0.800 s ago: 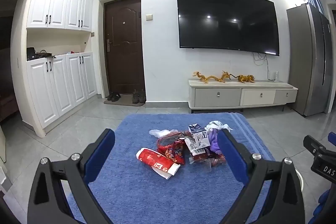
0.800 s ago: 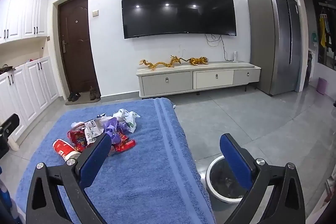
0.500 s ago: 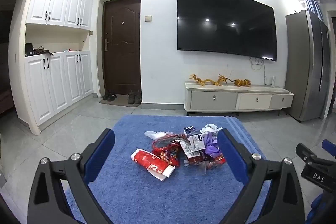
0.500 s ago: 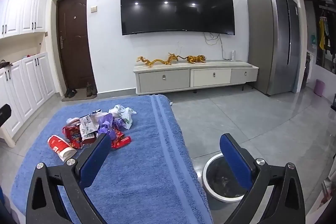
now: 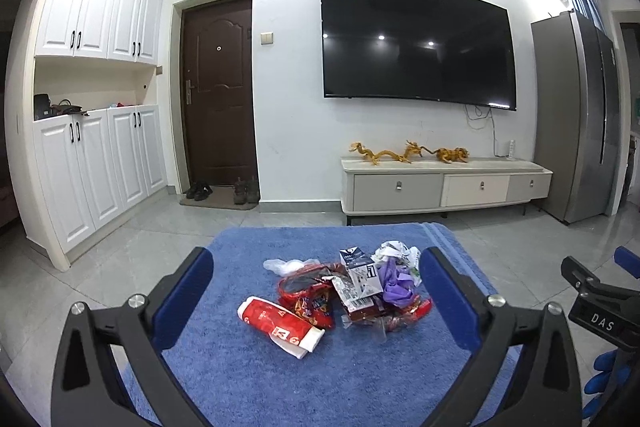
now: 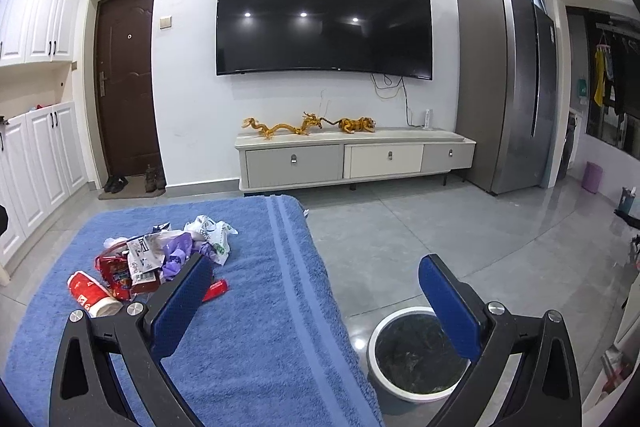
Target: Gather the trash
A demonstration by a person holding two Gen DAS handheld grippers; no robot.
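A pile of trash [image 5: 352, 291] lies on a blue towel-covered table [image 5: 280, 379]: a crushed red paper cup [image 5: 280, 323], red snack wrappers [image 5: 308, 291], a small carton [image 5: 360, 269], a purple glove [image 5: 396, 281] and a white bag [image 5: 396, 251]. My left gripper [image 5: 316, 301] is open and empty, held above the table just short of the pile. My right gripper [image 6: 316, 301] is open and empty, over the table's right edge; the pile [image 6: 160, 259] is to its left. A white bin with a black liner [image 6: 416, 355] stands on the floor below it.
The table's right edge [image 6: 320, 267] drops to a grey tiled floor. A TV cabinet [image 6: 356, 159] and a wall TV stand at the back, a fridge [image 6: 508, 87] at the right, white cupboards [image 5: 92, 163] and a door at the left. The right gripper shows in the left wrist view [image 5: 600, 311].
Both gripper views have shifted slightly; the pile sits a little lower and closer in the left wrist view. Both grippers stay open and empty.
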